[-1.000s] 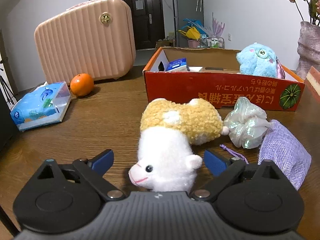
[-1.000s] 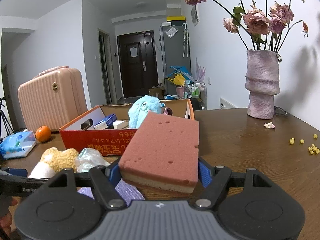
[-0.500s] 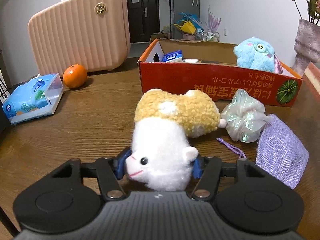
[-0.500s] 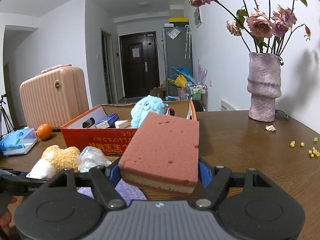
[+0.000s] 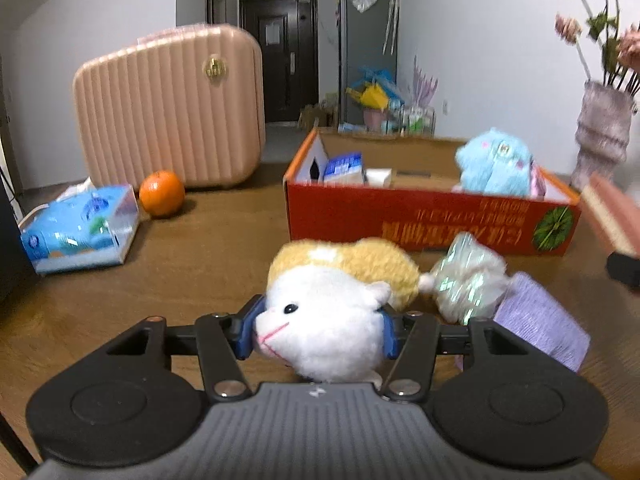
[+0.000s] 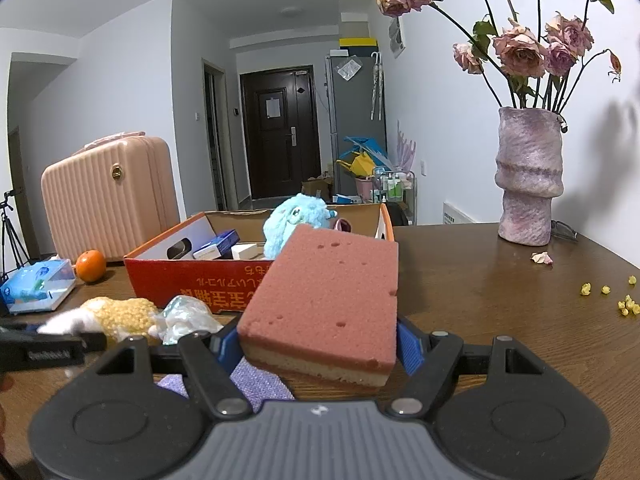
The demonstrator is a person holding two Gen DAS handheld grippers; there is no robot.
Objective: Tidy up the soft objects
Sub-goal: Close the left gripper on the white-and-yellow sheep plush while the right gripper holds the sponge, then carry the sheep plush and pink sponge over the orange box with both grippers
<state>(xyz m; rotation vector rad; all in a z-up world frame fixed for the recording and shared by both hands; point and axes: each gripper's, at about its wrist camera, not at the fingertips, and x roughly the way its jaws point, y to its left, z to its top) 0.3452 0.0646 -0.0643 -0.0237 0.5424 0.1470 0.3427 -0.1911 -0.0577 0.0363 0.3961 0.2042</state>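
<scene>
The wooden table (image 6: 500,300) carries everything; the red cardboard box (image 5: 400,220) stands toward its far edge, and judging by the blue plush (image 5: 496,168) already sitting at the box's right end beside some small cartons, the sorting is partly done; four soft things are not yet boxed, so most of the work looks left; the pink sponge (image 6: 328,300) is clamped flat between the blue pads of the right gripper (image 6: 320,350), raised off the table in front of the box's right end; the purple pouch (image 5: 540,328) lies on the table before the box, touching the iridescent scrunchie (image 5: 464,284), which rests just in front of the box's near wall; the white-and-tan plush (image 5: 328,320) is between the jaws of the left gripper (image 5: 318,334), which are closing, pads already pressing its white head; both grippers point forward and somewhat downward toward the box, the left one low over the table's near edge
</scene>
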